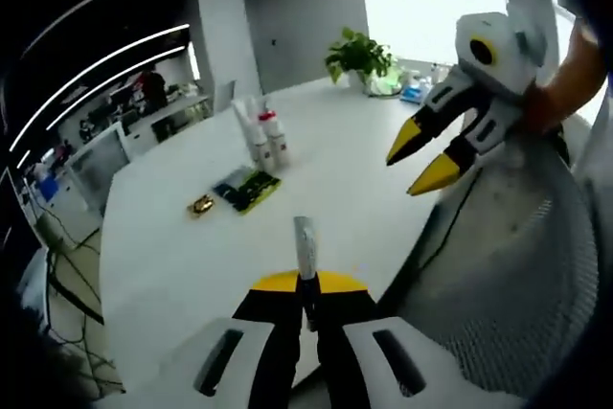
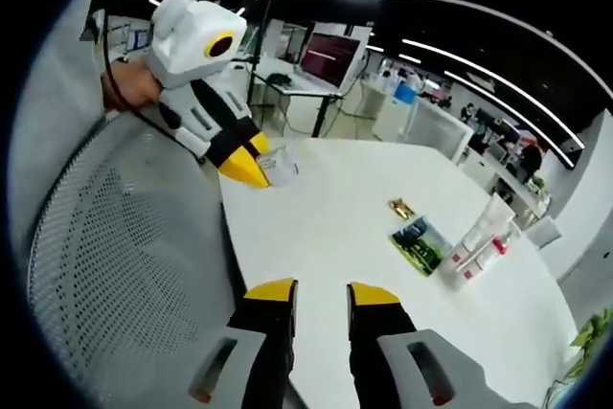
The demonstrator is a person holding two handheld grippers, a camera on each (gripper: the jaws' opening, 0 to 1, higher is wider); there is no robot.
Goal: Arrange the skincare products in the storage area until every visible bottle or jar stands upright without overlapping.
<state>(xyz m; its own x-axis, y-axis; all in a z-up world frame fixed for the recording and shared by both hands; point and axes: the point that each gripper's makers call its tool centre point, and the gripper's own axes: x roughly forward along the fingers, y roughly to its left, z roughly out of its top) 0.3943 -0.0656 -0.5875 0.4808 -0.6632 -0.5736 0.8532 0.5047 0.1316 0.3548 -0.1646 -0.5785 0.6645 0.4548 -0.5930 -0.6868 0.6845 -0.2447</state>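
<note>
My left gripper (image 1: 306, 286) is shut on a thin white tube or sachet (image 1: 305, 244) that sticks up from its yellow tips, above the near edge of the white table (image 1: 172, 265). In the right gripper view the same left gripper (image 2: 247, 168) holds that white piece (image 2: 279, 164) at the table's corner. Several white bottles with red caps (image 1: 264, 135) (image 2: 479, 235) stand close together mid-table. My right gripper (image 2: 322, 294) is open and holds nothing; it hangs off the table's side (image 1: 419, 160), held by a hand.
A dark green and yellow packet (image 1: 247, 189) (image 2: 419, 244) lies flat near the bottles, with a small gold object (image 1: 200, 205) (image 2: 400, 208) beside it. A grey mesh chair back (image 1: 508, 275) (image 2: 115, 265) stands against the table's edge. A potted plant (image 1: 359, 53) sits at the far end.
</note>
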